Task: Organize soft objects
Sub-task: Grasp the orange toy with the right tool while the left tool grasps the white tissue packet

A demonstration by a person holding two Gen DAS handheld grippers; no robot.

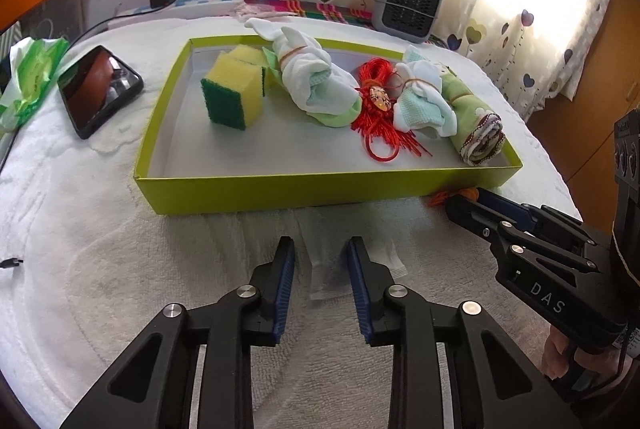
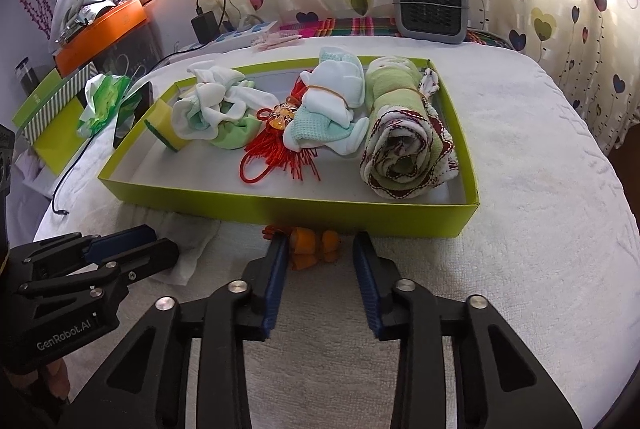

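Both grippers work at the lime tray's (image 1: 280,189) near wall, at six o'clock: the left gripper (image 1: 320,249) straddles a white sock (image 1: 320,269), whether pinched I cannot tell; the right gripper (image 2: 320,245) brackets an orange toy (image 2: 312,249), grip likewise unclear. Likely next: lifting both into the tray.

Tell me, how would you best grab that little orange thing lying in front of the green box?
Grip the orange toy across its bunched middle, coming down from above on the near side. It lies low on the white cover, close to the green box, so the wall blocks the far side. The right gripper already straddles it.
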